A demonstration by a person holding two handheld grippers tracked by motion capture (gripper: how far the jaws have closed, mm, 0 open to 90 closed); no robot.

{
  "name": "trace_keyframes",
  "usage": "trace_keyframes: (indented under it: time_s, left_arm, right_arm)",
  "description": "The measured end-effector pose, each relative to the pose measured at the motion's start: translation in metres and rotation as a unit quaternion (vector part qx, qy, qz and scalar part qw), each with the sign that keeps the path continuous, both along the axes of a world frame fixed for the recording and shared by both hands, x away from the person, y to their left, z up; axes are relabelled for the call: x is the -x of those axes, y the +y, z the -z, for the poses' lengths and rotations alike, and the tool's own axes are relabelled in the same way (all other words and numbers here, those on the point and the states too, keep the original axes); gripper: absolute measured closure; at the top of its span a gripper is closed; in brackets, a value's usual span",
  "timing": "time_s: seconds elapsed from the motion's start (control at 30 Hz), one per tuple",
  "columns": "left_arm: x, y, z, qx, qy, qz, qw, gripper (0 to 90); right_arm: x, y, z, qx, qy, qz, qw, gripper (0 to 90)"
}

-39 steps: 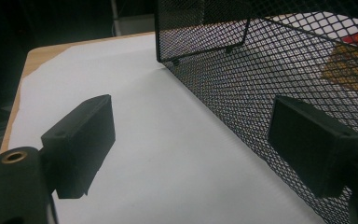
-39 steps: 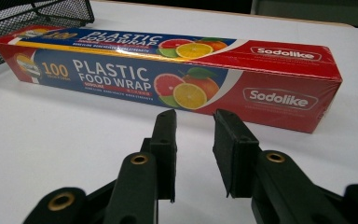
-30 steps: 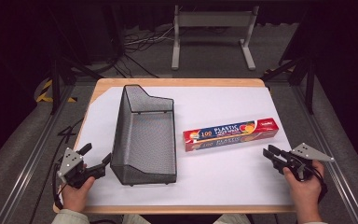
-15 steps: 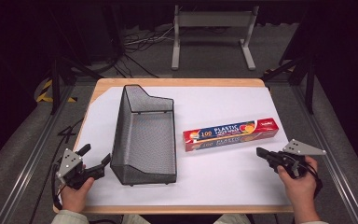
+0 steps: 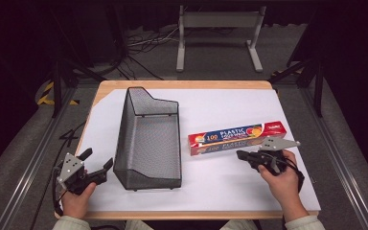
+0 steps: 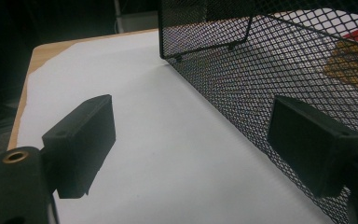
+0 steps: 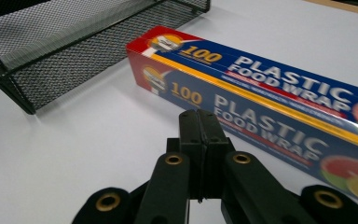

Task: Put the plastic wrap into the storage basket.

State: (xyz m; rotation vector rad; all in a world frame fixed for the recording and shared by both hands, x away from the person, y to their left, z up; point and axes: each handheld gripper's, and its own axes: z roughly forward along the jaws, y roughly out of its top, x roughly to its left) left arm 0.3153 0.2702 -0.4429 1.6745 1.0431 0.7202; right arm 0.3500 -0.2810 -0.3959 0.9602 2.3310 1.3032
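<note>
Bench with a pale wood top, covered almost edge to edge by a white sheet, stands on a grey floor with dark cables and a metal stand beyond its far edge. Black mesh basket sits on the sheet left of the middle, its long axis running from the near edge toward the far edge, one end wall cut lower than the other. Box of plastic food wrap lies flat to the right of the basket, apart from it, angled slightly so its right end sits farther from the person; its red, blue and yellow print reads "100 PLASTIC FOOD WRAP".

Left hand-held gripper is held near the near left corner of the bench, just beside the basket's near left corner. In the left gripper view its jaws stand wide apart with only bare sheet between them, the mesh wall right behind the right jaw; it has hold of nothing.

Right hand-held gripper is held by the right hand toward the near right of the bench, just in front of the box. In the right gripper view its jaws are pressed together, empty, their tips pointing at the box's long front face, close to it but not touching.
</note>
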Motion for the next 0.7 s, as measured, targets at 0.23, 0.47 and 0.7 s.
trace_keyframes:
  time_s: [0.23,0.47,0.7]
  left_arm:
    - [0.000,0.002,0.000,-0.001,0.001,0.000,1.0000,15.9]
    - [0.000,0.003,0.001,0.000,0.000,-0.002,1.0000,16.0]
    - [0.000,0.004,0.002,-0.002,0.000,-0.002,1.0000,16.0]
  right_arm:
    - [-0.018,0.039,0.000,0.025,0.023,-0.033,0.9989,90.0]
    - [-0.033,0.076,0.014,0.055,0.041,-0.063,0.9957,90.0]
    - [-0.049,0.105,0.030,0.085,0.046,-0.071,0.9928,90.0]
